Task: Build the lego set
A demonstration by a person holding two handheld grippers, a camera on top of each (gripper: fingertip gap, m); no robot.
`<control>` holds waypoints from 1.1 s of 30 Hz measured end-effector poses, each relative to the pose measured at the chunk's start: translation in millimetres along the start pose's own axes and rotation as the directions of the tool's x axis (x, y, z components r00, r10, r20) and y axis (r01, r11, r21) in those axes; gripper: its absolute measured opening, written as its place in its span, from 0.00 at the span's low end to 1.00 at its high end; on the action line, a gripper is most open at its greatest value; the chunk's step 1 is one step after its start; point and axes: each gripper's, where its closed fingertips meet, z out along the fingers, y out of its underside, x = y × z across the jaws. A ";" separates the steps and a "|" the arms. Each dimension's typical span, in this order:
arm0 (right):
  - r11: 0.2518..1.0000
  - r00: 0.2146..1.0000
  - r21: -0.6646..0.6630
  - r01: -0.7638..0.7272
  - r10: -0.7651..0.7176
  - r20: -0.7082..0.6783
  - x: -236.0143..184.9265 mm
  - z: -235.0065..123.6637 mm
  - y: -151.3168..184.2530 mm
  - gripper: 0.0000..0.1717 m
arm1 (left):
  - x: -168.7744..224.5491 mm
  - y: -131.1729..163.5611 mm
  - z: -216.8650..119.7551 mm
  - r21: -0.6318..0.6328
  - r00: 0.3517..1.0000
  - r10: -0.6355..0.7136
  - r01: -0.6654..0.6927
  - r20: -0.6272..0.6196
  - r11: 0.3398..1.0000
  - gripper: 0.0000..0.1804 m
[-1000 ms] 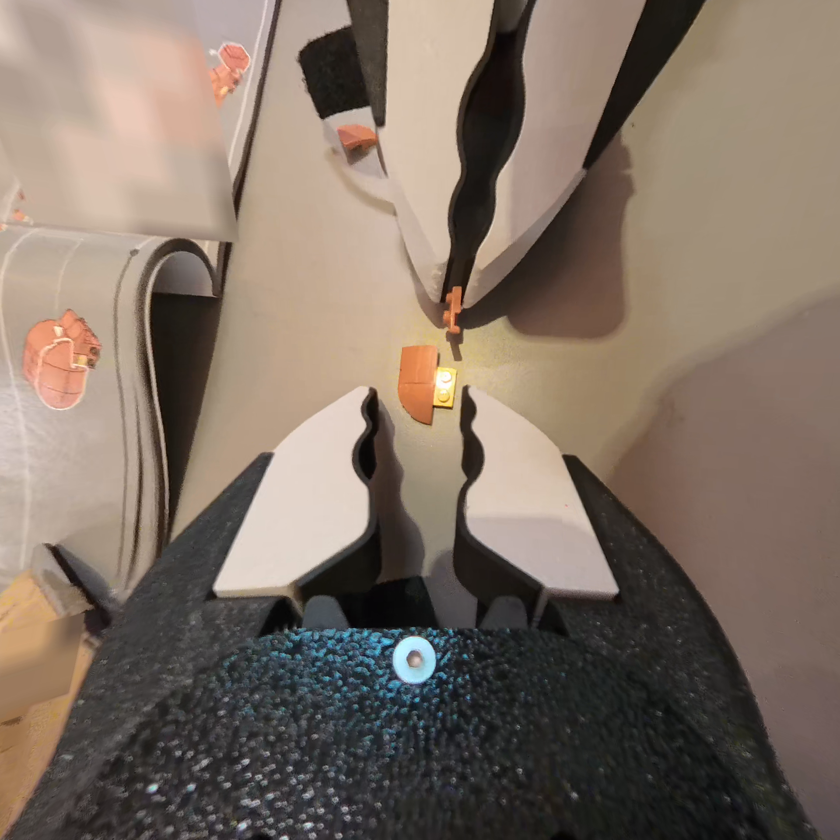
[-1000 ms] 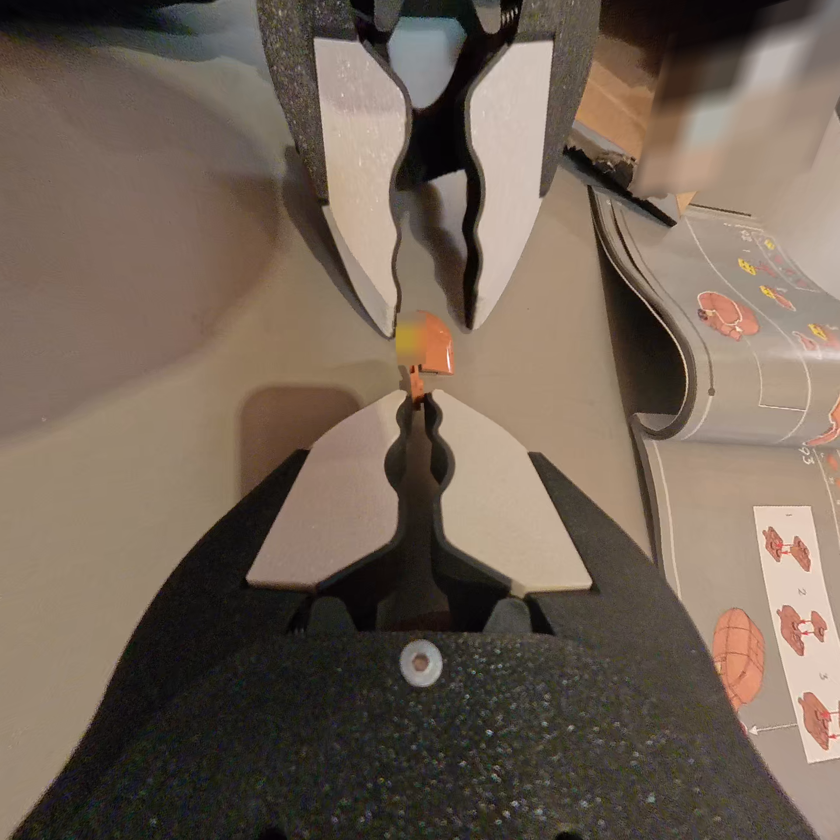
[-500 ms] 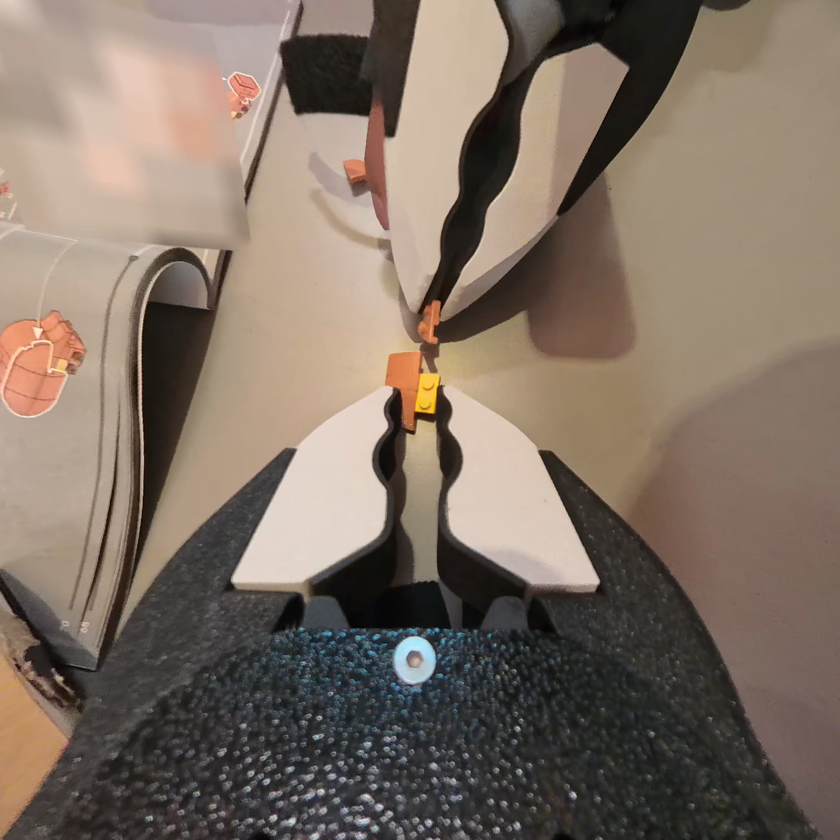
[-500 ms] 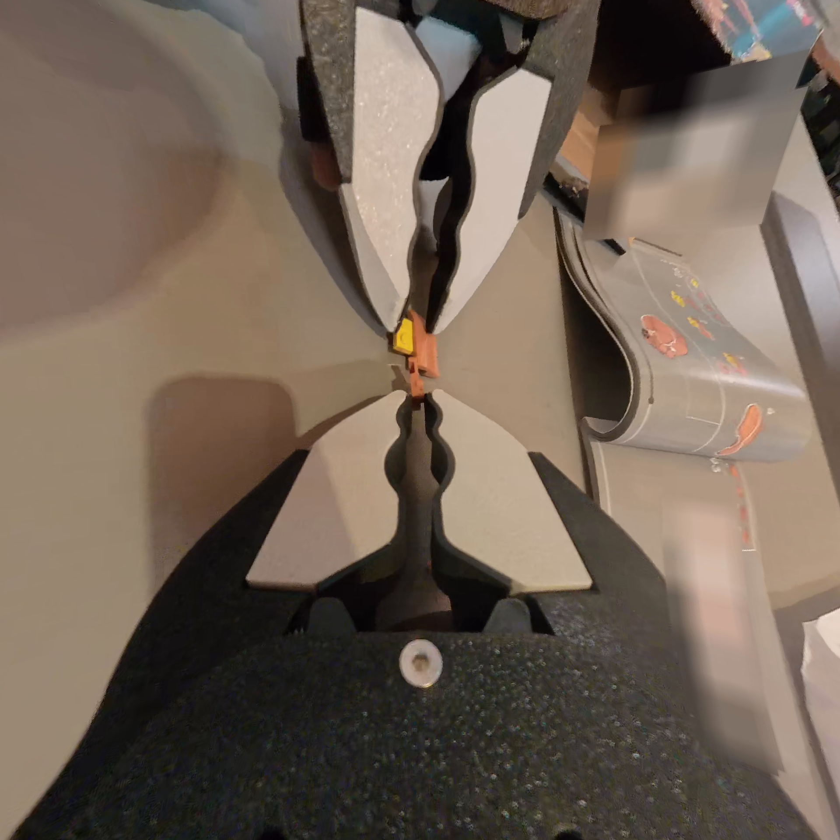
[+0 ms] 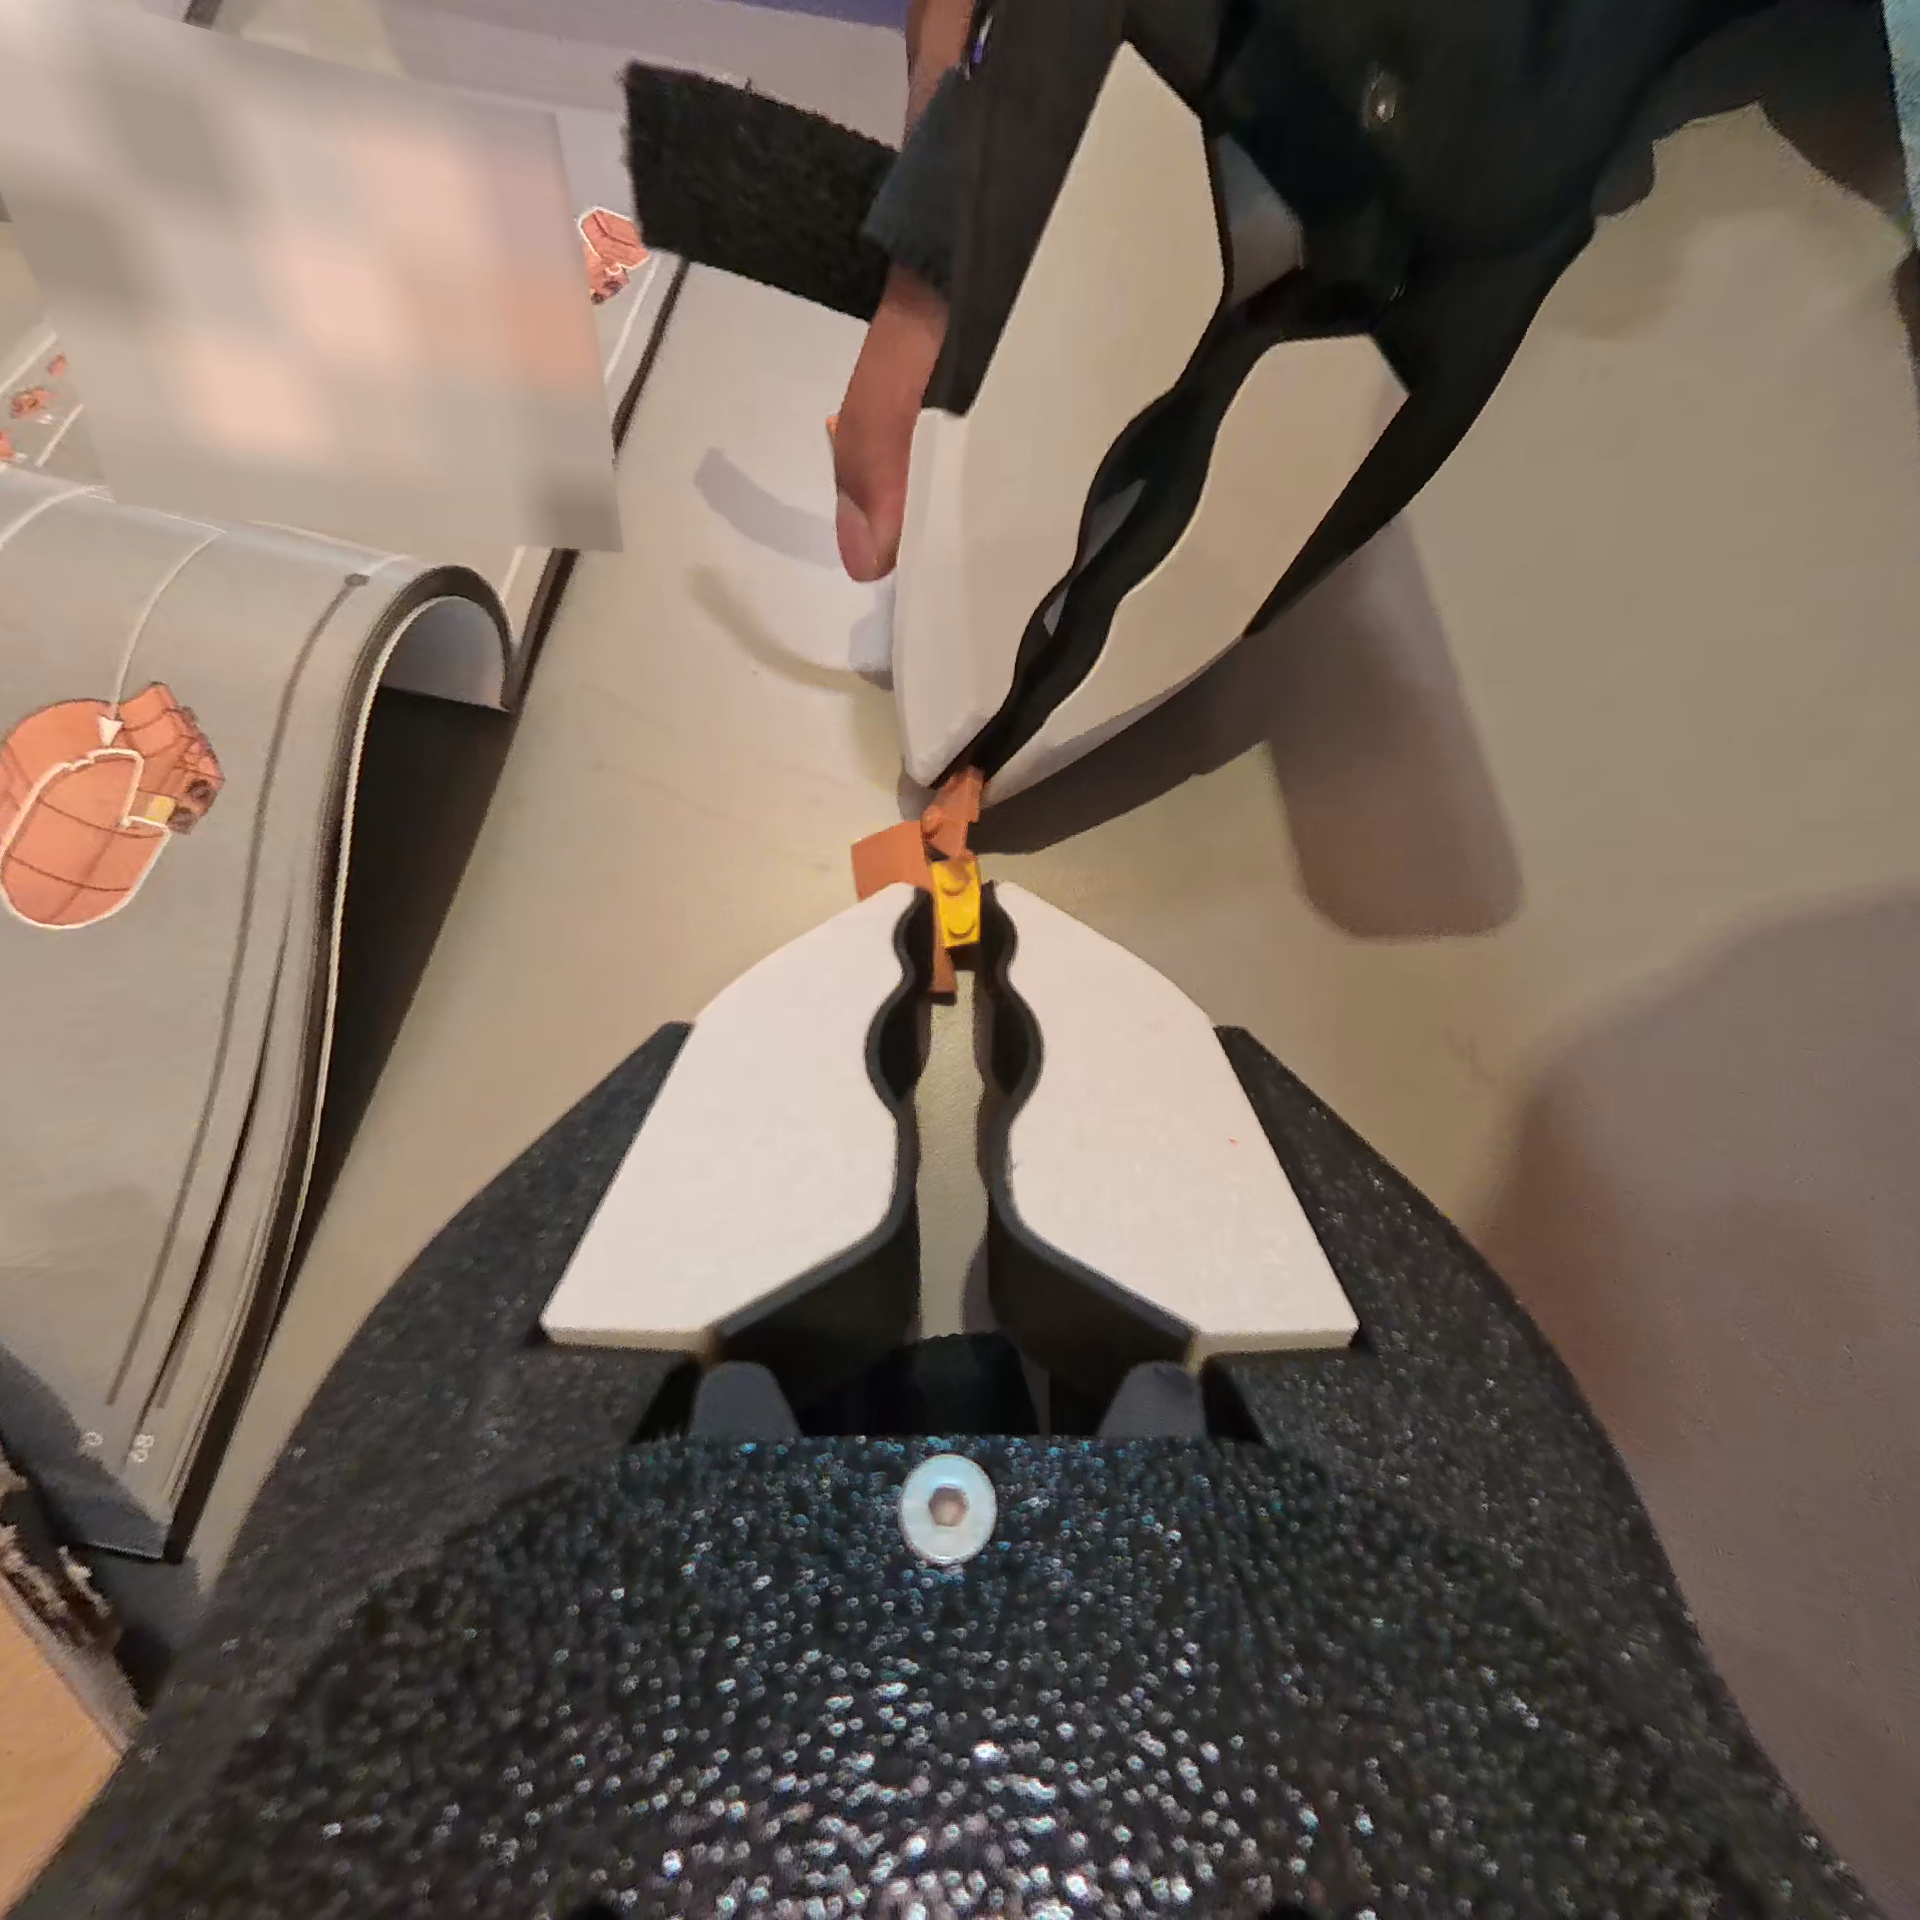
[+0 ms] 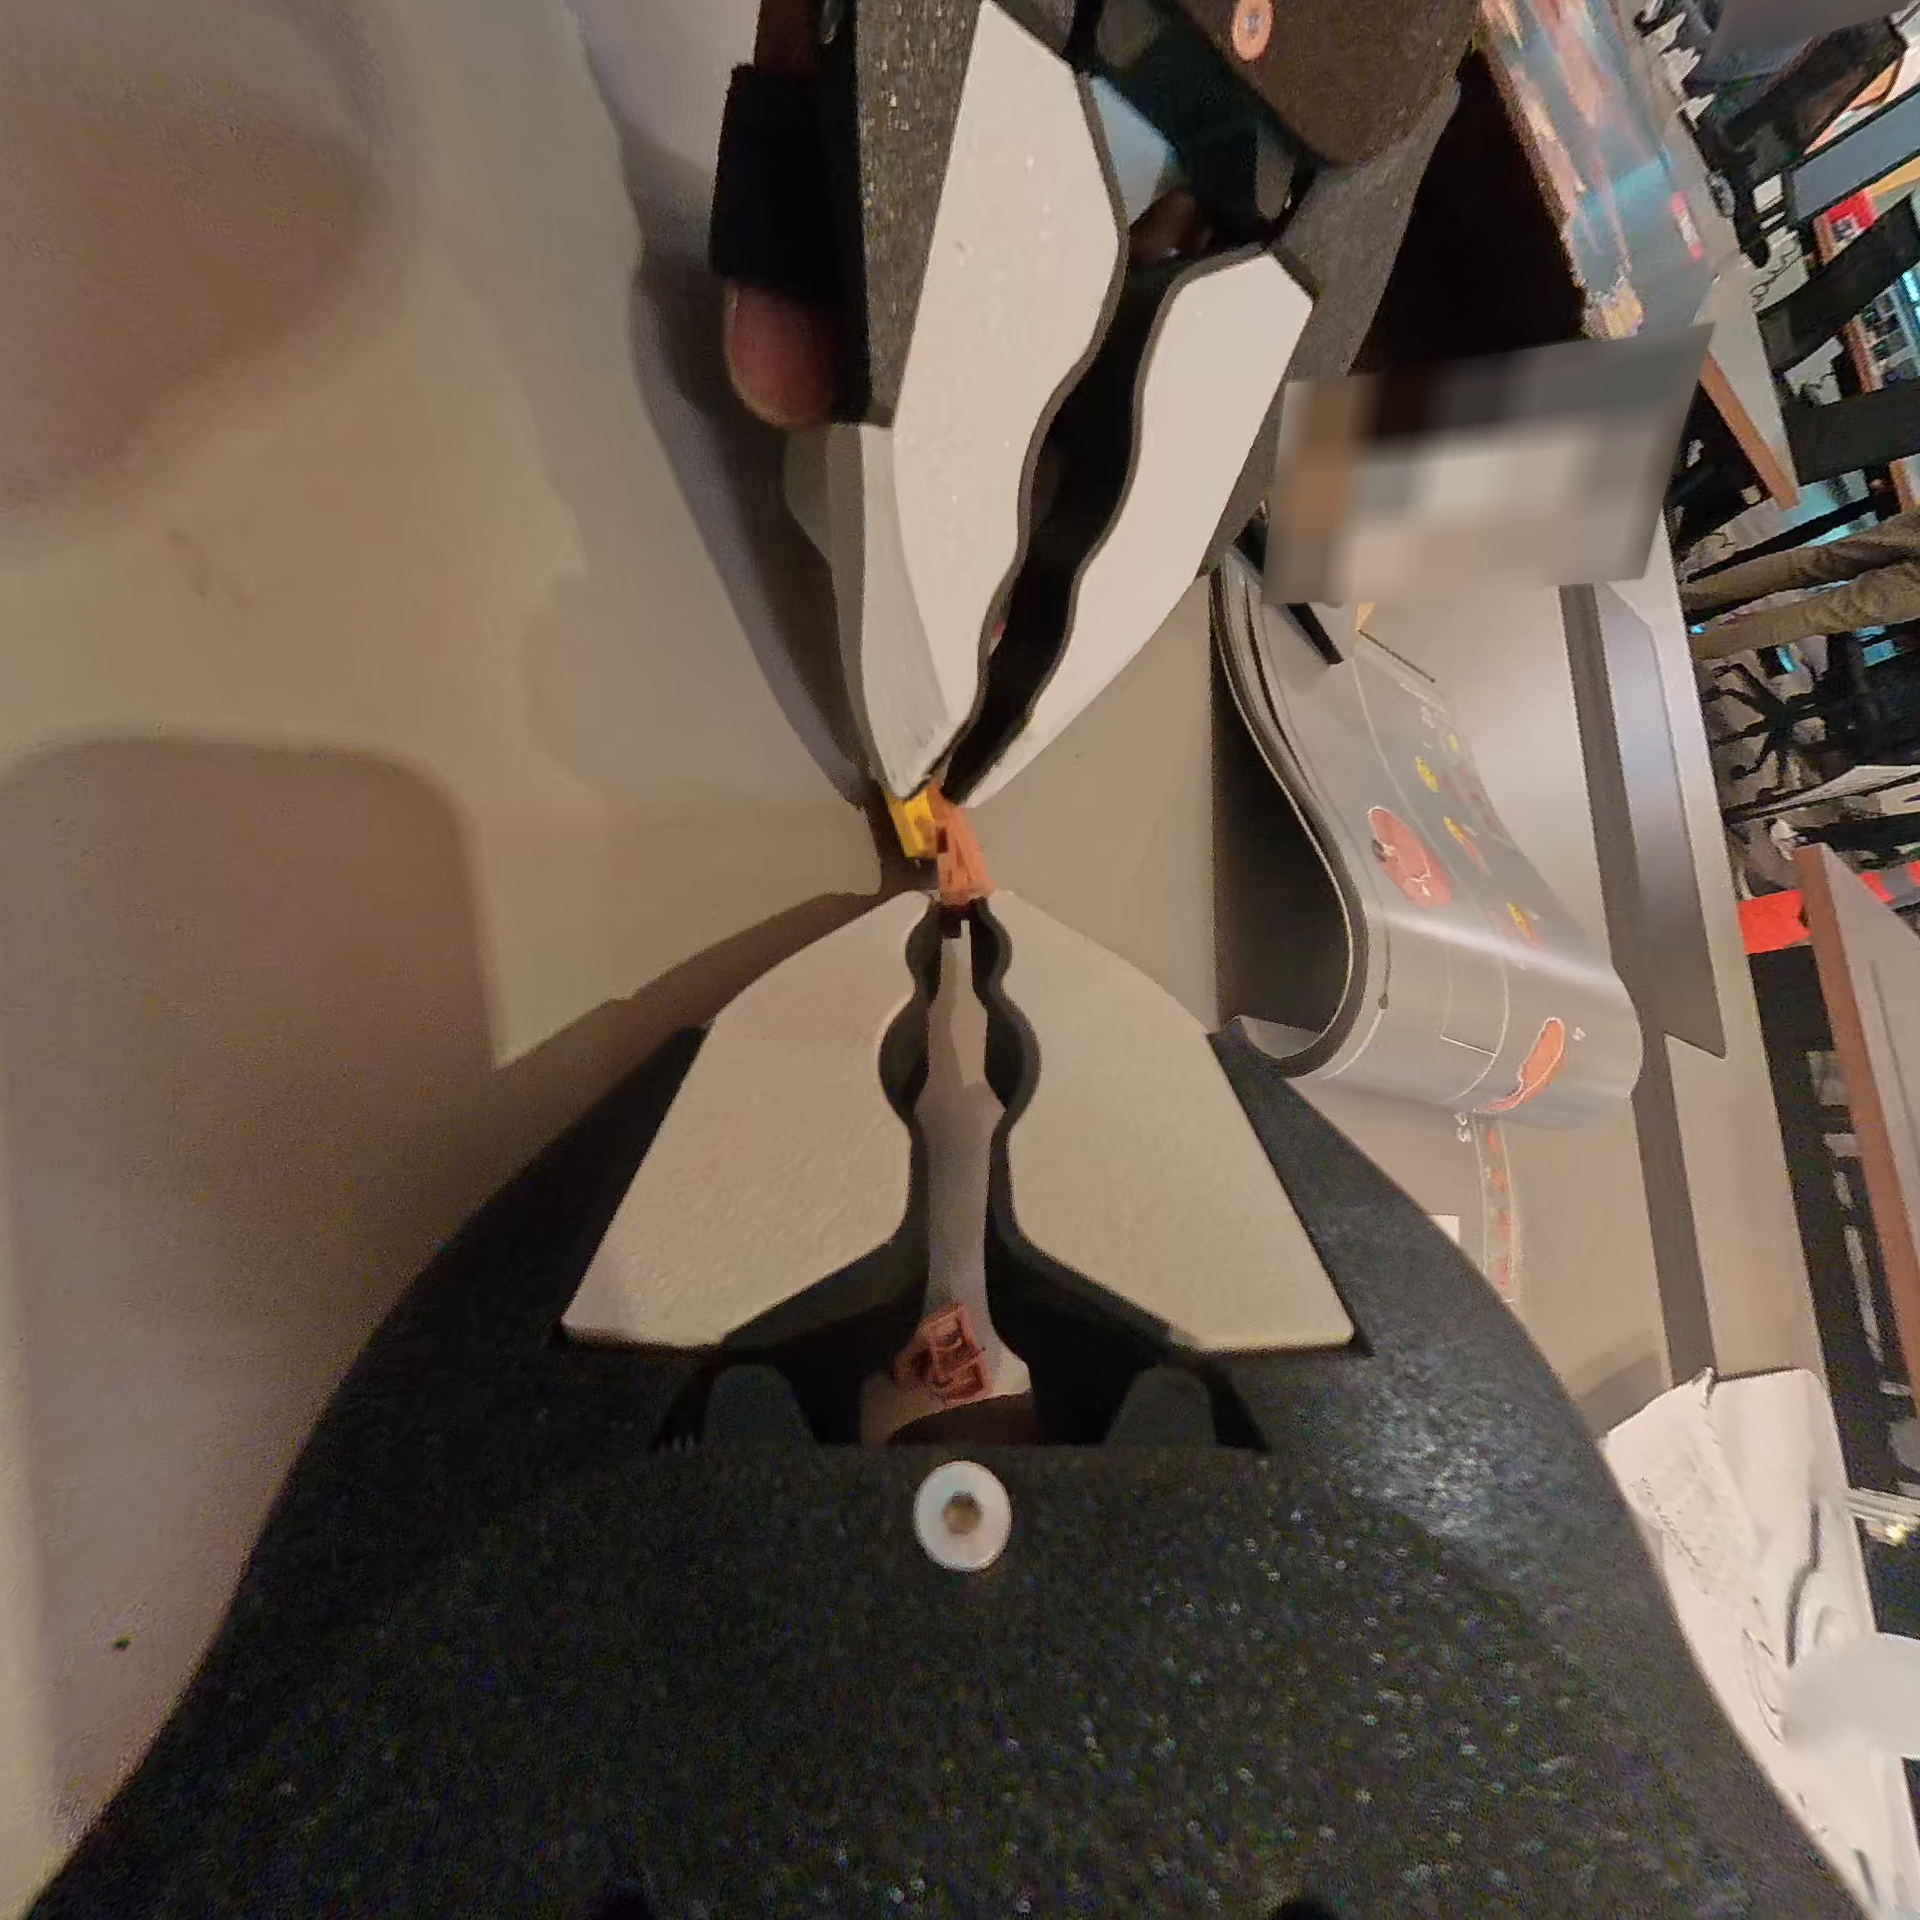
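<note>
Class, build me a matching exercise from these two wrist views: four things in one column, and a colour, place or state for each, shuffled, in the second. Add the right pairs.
Things
1. left hand-held gripper
2. right hand-held gripper
3. instruction booklet
4. table

Descriptions
A. beige surface under both tools
B. shut on a yellow-and-orange brick piece
C. grey pages curling up beside the tools
D. shut on a small orange piece

Pairs: 1-B, 2-D, 3-C, 4-A
</note>
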 end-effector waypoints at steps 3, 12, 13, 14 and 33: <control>1.000 1.000 -0.005 0.003 -0.003 -0.011 1.3 1.5 -0.6 0.03 | 0.2 1.6 1.1 -0.013 1.000 0.021 -0.021 0.012 1.000 0.04; 0.995 0.995 -0.018 -0.099 0.099 0.007 5.3 -0.8 5.7 0.03 | -11.5 -0.7 -1.7 -0.047 0.991 0.028 -0.022 0.130 0.999 0.15; 0.992 0.992 -0.016 -0.128 0.128 0.019 5.1 -1.1 6.0 0.03 | -12.5 -0.9 -0.9 -0.051 0.990 0.016 -0.008 0.140 0.999 0.16; 0.987 0.987 -0.015 -0.158 0.158 0.034 4.7 -1.3 6.3 0.03 | -13.3 0.6 0.4 -0.063 0.989 0.008 0.002 0.149 0.998 0.17; 0.978 0.972 -0.002 -0.209 0.208 0.107 1.7 -7.4 11.0 0.03 | -5.8 -3.5 6.8 -0.024 0.996 -0.050 0.052 0.077 0.998 0.07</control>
